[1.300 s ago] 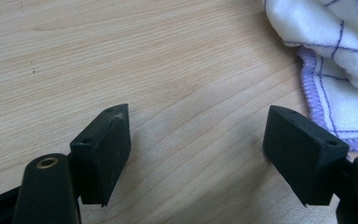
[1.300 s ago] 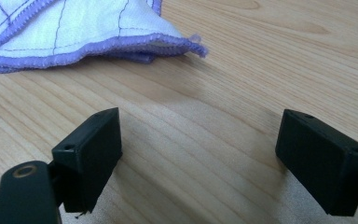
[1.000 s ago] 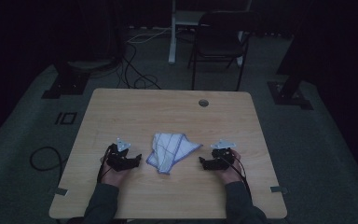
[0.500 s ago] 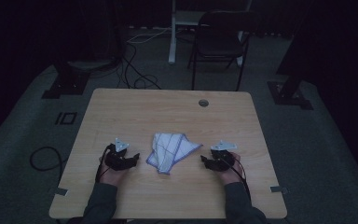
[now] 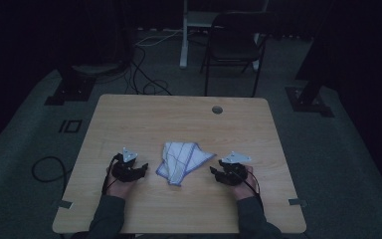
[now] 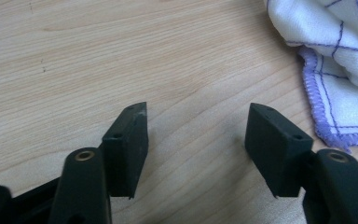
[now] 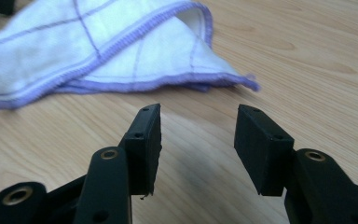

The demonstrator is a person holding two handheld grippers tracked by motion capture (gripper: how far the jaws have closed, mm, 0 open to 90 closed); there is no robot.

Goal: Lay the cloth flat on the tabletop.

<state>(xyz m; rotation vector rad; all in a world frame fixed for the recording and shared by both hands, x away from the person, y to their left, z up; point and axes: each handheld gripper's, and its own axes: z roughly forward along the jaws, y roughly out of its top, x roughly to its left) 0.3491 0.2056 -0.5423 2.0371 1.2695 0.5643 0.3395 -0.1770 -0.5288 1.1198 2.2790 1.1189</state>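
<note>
- Between the black jaws of the left gripper (image 6: 198, 149) lies bare wood; they stand spread, pinching nothing, and have just been closing a little.
- Beyond its right-hand jaw in the left gripper view, the white cloth (image 6: 335, 60) with thin purple lines and a purple stitched hem lies just beside the tip, not touching it.
- Jaws of the right gripper (image 7: 198, 149) are likewise spread over bare wood with nothing between them, and they too have just been closing slightly.
- Ahead of those jaws in the right gripper view, the cloth (image 7: 107, 51) lies folded with one pointed corner reaching toward the right; it is near the tips but apart from them.
- From the high view, the cloth (image 5: 181, 160) lies loosely folded on the wooden table (image 5: 179, 114), in its near half and about midway across.
- Left of the cloth rests the left gripper (image 5: 140, 171), held by a hand (image 5: 119, 183); right of the cloth sits the right gripper (image 5: 215, 172) in the other hand (image 5: 239, 186), both pointing inward at it.
- Farther behind the cloth, a round hole (image 5: 217, 109) marks the table's far edge, and a dark chair (image 5: 234, 45) stands on the floor beyond.
</note>
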